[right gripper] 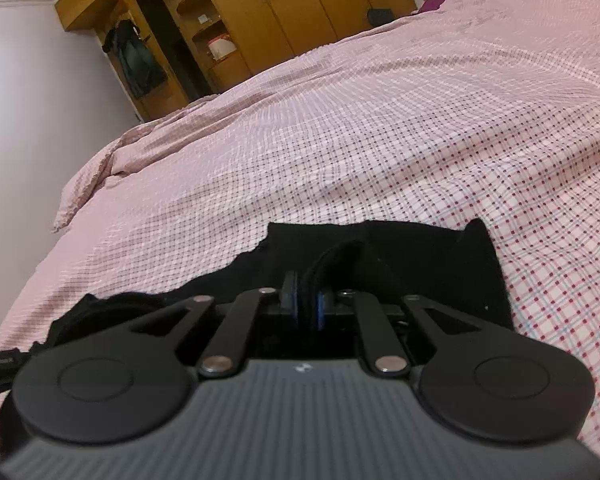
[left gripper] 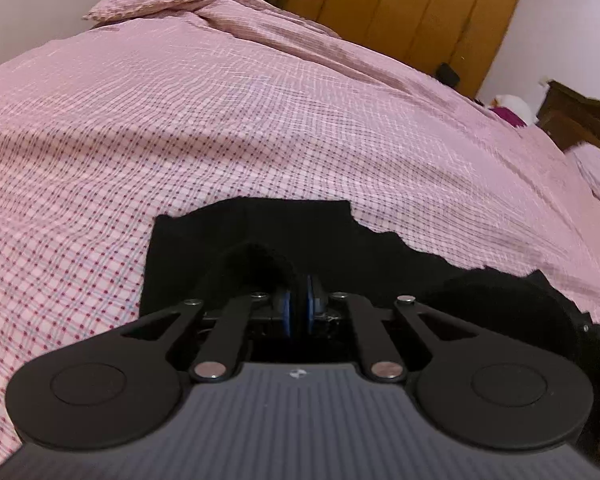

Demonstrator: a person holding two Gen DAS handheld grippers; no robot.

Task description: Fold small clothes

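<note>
The bed [left gripper: 260, 120] serves as the folding surface: its pink checked cover lies broad and fairly smooth, which gives a small garment room to lie flat. A wardrobe [right gripper: 300, 4] stands beyond the far edge, out of the way.

The black garment [left gripper: 260, 232] lies on the cover close in front of both cameras, its far edge flat on the bed and its near part raised toward the tools. It is so dark that its seams and kind are hard to make out.

The left gripper [left gripper: 299, 306] is clenched on a fold of the cloth, which bulges up in a loop just ahead of its blue-padded fingers [left gripper: 286, 308]. The right gripper [right gripper: 305, 304] likewise pinches a ridge of cloth between its fingers [right gripper: 290, 300]. Holding one near corner each probably keeps the edge taut and level, so the near half can be carried over the far half in one even fold.
</note>
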